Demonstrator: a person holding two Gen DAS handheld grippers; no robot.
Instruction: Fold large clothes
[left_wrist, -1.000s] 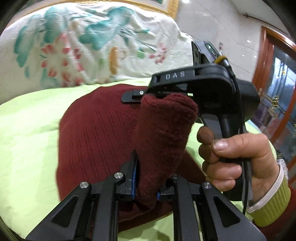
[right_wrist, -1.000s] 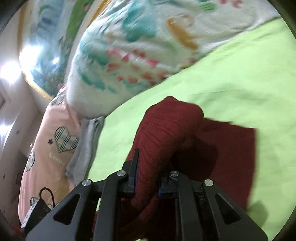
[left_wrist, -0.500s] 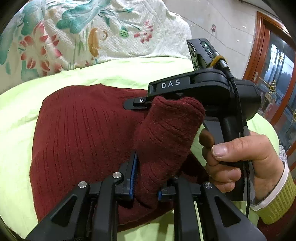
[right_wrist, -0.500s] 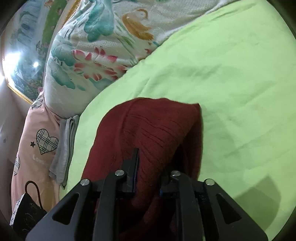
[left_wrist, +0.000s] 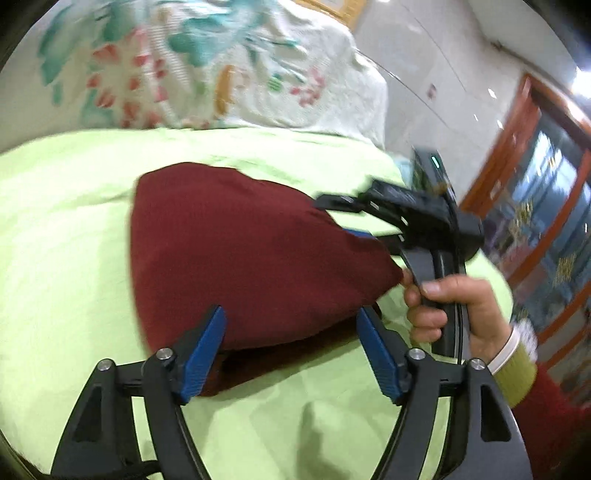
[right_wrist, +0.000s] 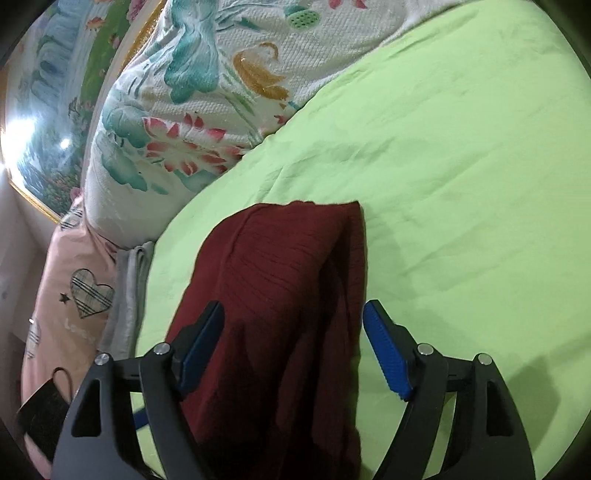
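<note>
A dark red ribbed knit sweater (left_wrist: 251, 258) lies folded on the lime green bed sheet (left_wrist: 66, 229). My left gripper (left_wrist: 291, 350) is open, its blue pads either side of the sweater's near edge, gripping nothing. The right gripper shows in the left wrist view (left_wrist: 417, 218) at the sweater's right corner, held by a hand. In the right wrist view the sweater (right_wrist: 280, 295) lies between the spread blue pads of my right gripper (right_wrist: 293, 347), which is open and holds nothing.
A white floral quilt (left_wrist: 207, 74) is piled at the back of the bed and also shows in the right wrist view (right_wrist: 207, 103). A pink pillow with plaid hearts (right_wrist: 74, 302) and a grey cloth (right_wrist: 127, 295) lie at the left. A wooden door (left_wrist: 546, 206) stands at the right.
Both grippers were shut on a raised fold of the sweater; now both have opened and let it go, and the sweater lies folded on the sheet.
</note>
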